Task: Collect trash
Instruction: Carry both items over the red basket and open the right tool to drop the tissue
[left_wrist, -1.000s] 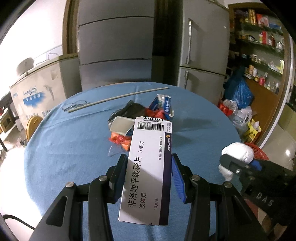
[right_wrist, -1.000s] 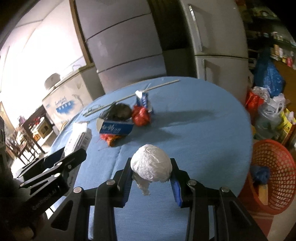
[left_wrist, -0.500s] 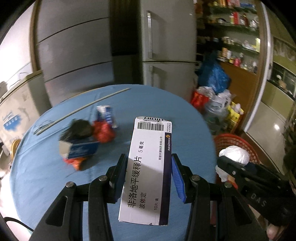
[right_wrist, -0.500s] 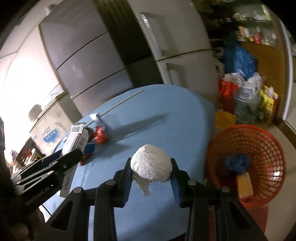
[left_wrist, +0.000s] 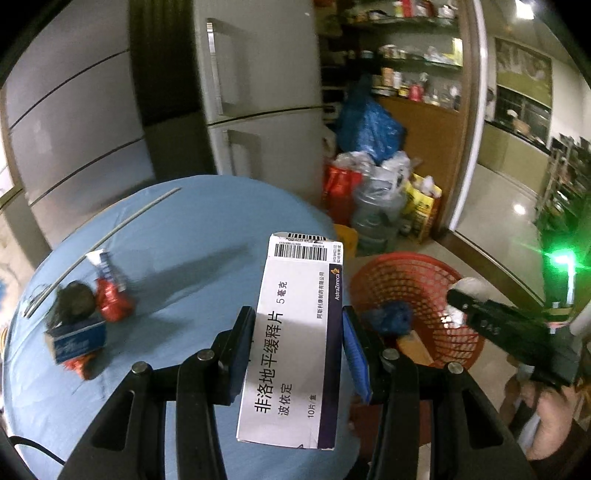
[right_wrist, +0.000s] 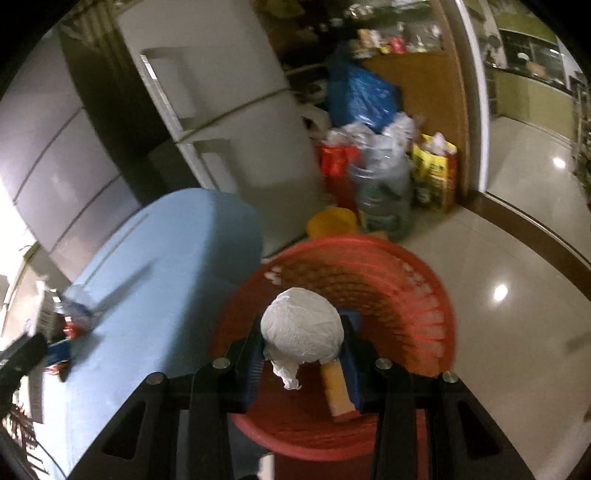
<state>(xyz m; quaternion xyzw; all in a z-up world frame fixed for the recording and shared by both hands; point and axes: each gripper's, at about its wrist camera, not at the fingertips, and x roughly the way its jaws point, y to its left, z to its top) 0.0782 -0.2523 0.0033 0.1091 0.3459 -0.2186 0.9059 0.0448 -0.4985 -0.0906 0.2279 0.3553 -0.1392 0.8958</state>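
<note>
- Over the red basket (right_wrist: 424, 295), the right tongs (right_wrist: 301, 349) hold a white crumpled wad (right_wrist: 301, 330); the jaws are closed just far enough to pinch it from both sides, so it bulges above them and a loose tail hangs below.
- That position makes sense for a drop: the wad sits above the basket's open mouth, so letting go should send it in rather than onto the floor.
- Inside the basket lie a blue crumpled scrap (left_wrist: 388, 317) and a yellowish flat piece (right_wrist: 338, 393), so it reads as the collection bin, standing on the floor just beside the blue-clothed desk (left_wrist: 192, 236).
- The left tongs (left_wrist: 295, 341) grip a white medicine box (left_wrist: 295, 343) by its long sides, jaws closed to the box's width, its barcode end pointing away.
- Held lengthwise like this, the box stays steady and clear of the desk; it hangs near the desk's edge, short of the basket, likely waiting its turn.
- More trash sits on the far left of the desk: a red wrapper (left_wrist: 112, 302), a dark lump (left_wrist: 72, 302), a small blue carton (left_wrist: 75, 341) and a little tube (left_wrist: 107, 266), bunched together.
- A thin rod (left_wrist: 107, 232) lies across the desk behind them.
- The task looks partly done, with that cluster left to fetch.
</note>
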